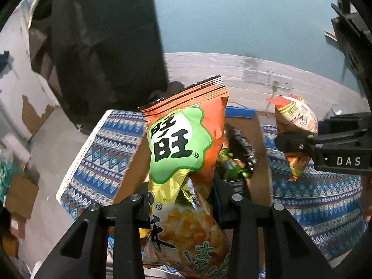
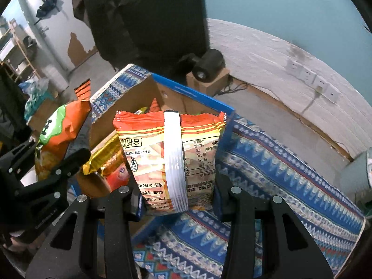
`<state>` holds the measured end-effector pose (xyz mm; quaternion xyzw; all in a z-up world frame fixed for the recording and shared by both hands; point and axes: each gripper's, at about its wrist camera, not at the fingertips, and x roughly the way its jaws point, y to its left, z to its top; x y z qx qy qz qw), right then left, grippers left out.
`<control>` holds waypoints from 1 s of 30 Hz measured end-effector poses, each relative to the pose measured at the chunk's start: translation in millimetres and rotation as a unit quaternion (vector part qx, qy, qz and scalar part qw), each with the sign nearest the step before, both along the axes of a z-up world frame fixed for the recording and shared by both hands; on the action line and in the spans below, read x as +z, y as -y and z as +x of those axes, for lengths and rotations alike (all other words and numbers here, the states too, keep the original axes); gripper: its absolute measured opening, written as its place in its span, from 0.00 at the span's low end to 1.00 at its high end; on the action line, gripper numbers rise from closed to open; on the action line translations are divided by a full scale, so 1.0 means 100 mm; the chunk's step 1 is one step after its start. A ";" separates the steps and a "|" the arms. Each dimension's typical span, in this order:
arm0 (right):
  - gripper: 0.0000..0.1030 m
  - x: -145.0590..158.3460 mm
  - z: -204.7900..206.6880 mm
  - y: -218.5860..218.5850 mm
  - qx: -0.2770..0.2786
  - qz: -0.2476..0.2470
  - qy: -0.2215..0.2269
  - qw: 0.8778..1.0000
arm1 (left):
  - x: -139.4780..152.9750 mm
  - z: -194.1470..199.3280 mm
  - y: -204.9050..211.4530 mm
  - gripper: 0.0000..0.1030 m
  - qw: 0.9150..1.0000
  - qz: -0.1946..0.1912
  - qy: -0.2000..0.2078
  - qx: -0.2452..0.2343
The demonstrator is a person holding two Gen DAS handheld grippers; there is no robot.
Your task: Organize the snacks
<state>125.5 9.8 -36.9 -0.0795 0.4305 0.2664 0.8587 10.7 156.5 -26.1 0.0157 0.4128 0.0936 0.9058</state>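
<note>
Currently I have a snack bag clamped in each claw, both held above the cardboard box [image 2: 130,114] with the blue rim that sits on the patterned cloth [image 2: 279,162].

1. Left gripper [image 1: 181,200]: jaws closed on the orange bag [image 1: 183,144]. It is a crinkled pouch with a green splash logo, a gold band, and a printed picture of puffed rice pieces. It stands upright, sealed edge at the top.

2. Right gripper [image 2: 179,197]: jaws closed on the striped bag [image 2: 167,158]. I see its back face: orange serrated top, yellow bands, printed text upside down, and a silver seam down the middle.

3. View differences: the right wrist view shows the box interior, with a gold-wrapped packet [image 2: 102,158] and other packets inside. The left wrist view hides most of that behind the orange bag.

4. Edges and room: the cloth's left edge [image 1: 76,162] drops off to bare floor. The cloth right of the box lies open. A dark camera device [image 2: 209,64] stands on a small carton beyond the far rim.
</note>
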 end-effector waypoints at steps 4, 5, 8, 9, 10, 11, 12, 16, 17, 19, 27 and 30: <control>0.41 -0.06 0.09 -0.18 0.008 0.001 -0.008 1.000 | -0.06 0.03 -0.13 0.36 1.000 0.002 -0.005 0.018; 0.41 -0.08 0.10 -0.23 0.010 0.000 -0.009 1.000 | -0.08 0.04 -0.17 0.36 1.000 0.003 -0.008 0.023; 0.41 -0.13 0.13 -0.37 0.019 -0.003 -0.013 1.000 | -0.13 0.05 -0.25 0.37 0.999 0.007 -0.013 0.034; 0.41 -0.15 0.13 -0.42 0.021 -0.004 -0.015 1.000 | -0.16 0.06 -0.28 0.37 0.999 0.008 -0.019 0.039; 0.42 -0.17 0.13 -0.45 0.023 -0.006 -0.018 1.000 | -0.18 0.06 -0.31 0.37 0.999 0.007 -0.022 0.042; 0.43 -0.19 0.13 -0.48 0.024 -0.007 -0.020 0.999 | -0.20 0.06 -0.33 0.37 0.999 0.005 -0.025 0.044; 0.43 -0.21 0.13 -0.50 0.027 -0.007 -0.022 0.999 | -0.21 0.06 -0.35 0.38 0.999 0.004 -0.026 0.047; 0.56 -0.18 0.13 -0.54 0.029 -0.005 -0.020 0.999 | -0.20 0.05 -0.39 0.50 0.998 0.003 -0.024 0.058; 0.58 -0.17 0.12 -0.53 0.029 -0.003 -0.018 0.999 | -0.18 0.05 -0.40 0.54 0.998 0.004 -0.022 0.059; 0.60 -0.13 0.10 -0.52 0.031 0.001 -0.015 0.999 | -0.15 0.04 -0.40 0.62 0.998 0.005 -0.015 0.063; 0.66 0.04 0.00 -0.43 0.026 0.010 0.001 1.000 | -0.02 -0.08 -0.32 0.74 0.998 0.021 -0.001 0.058; 0.67 0.12 -0.03 -0.37 0.021 0.014 0.010 1.000 | 0.03 -0.12 -0.29 0.76 0.998 0.025 0.007 0.055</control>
